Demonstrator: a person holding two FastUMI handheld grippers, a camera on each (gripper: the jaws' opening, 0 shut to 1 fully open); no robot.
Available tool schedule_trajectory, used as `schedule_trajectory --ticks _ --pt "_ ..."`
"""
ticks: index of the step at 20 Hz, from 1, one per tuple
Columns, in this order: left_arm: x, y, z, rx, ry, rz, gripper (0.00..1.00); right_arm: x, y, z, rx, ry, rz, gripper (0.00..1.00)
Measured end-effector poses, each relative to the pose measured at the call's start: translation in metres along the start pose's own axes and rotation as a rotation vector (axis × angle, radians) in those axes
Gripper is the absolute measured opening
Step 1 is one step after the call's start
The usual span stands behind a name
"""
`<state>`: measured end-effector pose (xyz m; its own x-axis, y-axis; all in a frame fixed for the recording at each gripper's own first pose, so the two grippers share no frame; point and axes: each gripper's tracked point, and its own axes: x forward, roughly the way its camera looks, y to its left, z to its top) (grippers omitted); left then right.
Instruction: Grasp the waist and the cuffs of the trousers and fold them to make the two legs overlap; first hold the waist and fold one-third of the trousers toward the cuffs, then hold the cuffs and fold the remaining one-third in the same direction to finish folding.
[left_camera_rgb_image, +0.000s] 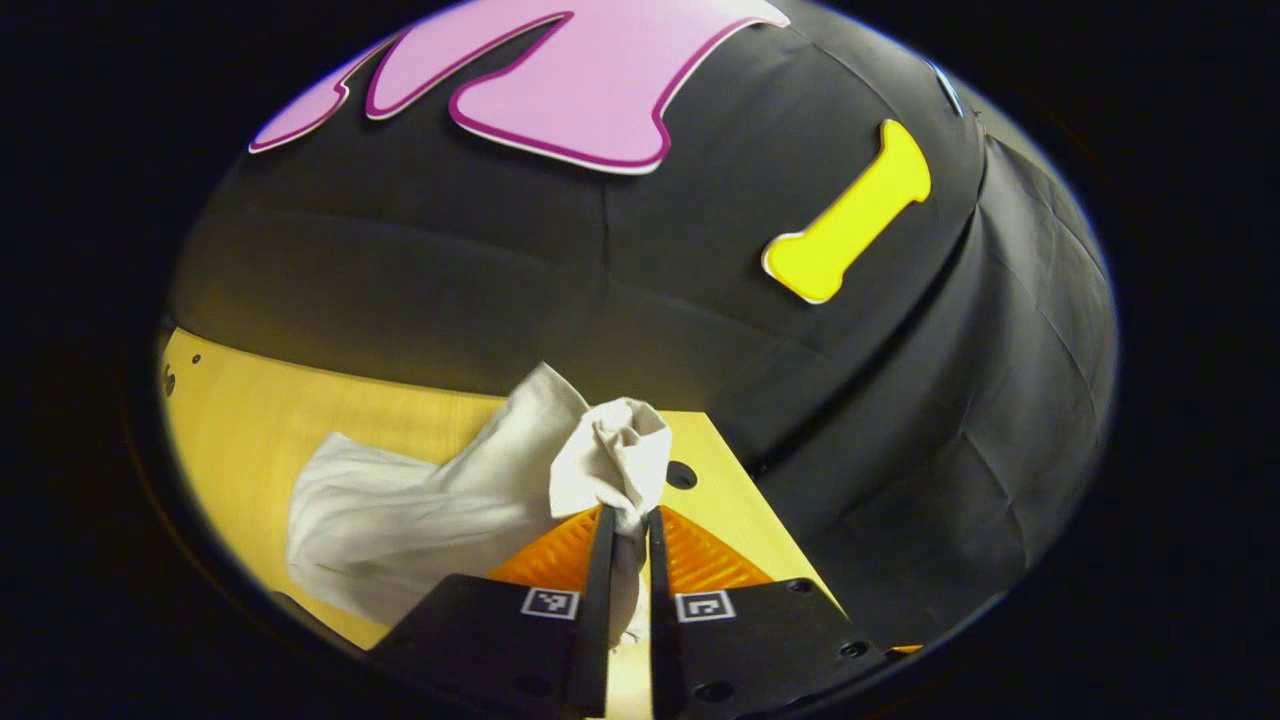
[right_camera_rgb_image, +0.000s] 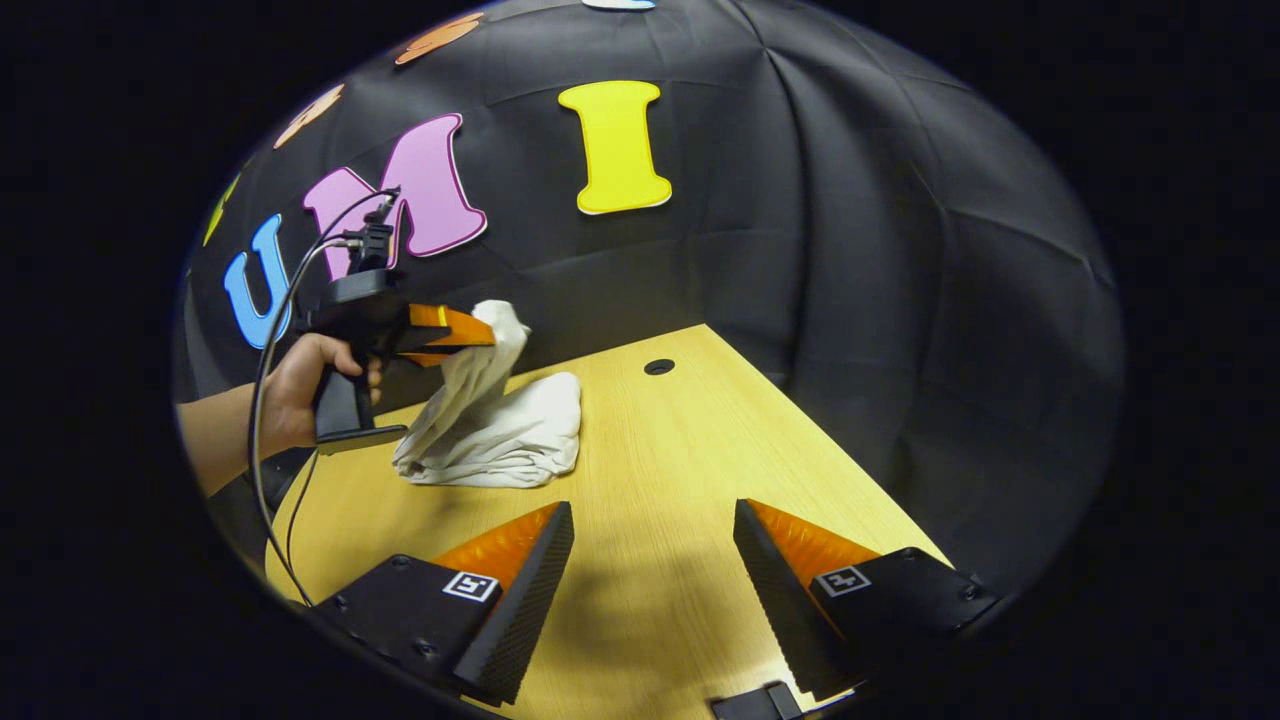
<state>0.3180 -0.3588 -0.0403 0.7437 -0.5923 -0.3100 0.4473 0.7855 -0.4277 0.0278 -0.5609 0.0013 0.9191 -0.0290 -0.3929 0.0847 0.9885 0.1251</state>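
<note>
The off-white trousers (left_camera_rgb_image: 400, 510) lie crumpled on the yellow wooden table (left_camera_rgb_image: 250, 420), with one bunched end lifted. My left gripper (left_camera_rgb_image: 627, 520) is shut on that lifted bunch of cloth, which puffs out above the fingertips. In the right gripper view the same trousers (right_camera_rgb_image: 500, 435) form a heap at the table's far left, and the left gripper (right_camera_rgb_image: 490, 335), held by a hand (right_camera_rgb_image: 300, 390), pulls a strip of cloth up from the heap. My right gripper (right_camera_rgb_image: 650, 520) stands open low over the table (right_camera_rgb_image: 660, 560), nothing between its fingers, well short of the trousers.
The black cloth wall (right_camera_rgb_image: 850, 260) rises close behind the table's far edge and along its right side. A round hole (right_camera_rgb_image: 658, 367) sits in the tabletop near the far edge. A cable (right_camera_rgb_image: 265, 400) hangs from the left gripper's handle.
</note>
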Motion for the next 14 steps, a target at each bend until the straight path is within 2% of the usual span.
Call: schedule_trajectory --ticks 1,2,5,7,11,14 --pt "-0.007 -0.002 0.003 -0.004 -0.001 -0.021 0.32 -0.001 -0.001 0.001 -0.011 -0.002 0.001 0.99" --pt "-0.018 -0.001 0.010 0.000 -0.012 -0.029 0.45 -0.003 -0.002 0.002 -0.024 -0.007 0.002 0.98" --pt "-0.038 0.000 0.002 0.056 -0.040 -0.009 0.80 -0.022 0.004 0.007 -0.051 -0.027 0.006 0.99" --pt "-0.069 0.012 0.005 0.114 -0.059 0.053 0.96 -0.039 0.013 0.009 -0.070 -0.037 0.012 0.99" --pt "-0.159 0.029 0.010 0.218 -0.140 0.131 0.98 -0.074 0.030 0.019 -0.128 -0.074 0.004 0.98" --pt "-0.250 0.049 0.005 0.257 -0.228 0.216 0.98 -0.106 0.046 0.027 -0.131 -0.102 0.009 0.98"
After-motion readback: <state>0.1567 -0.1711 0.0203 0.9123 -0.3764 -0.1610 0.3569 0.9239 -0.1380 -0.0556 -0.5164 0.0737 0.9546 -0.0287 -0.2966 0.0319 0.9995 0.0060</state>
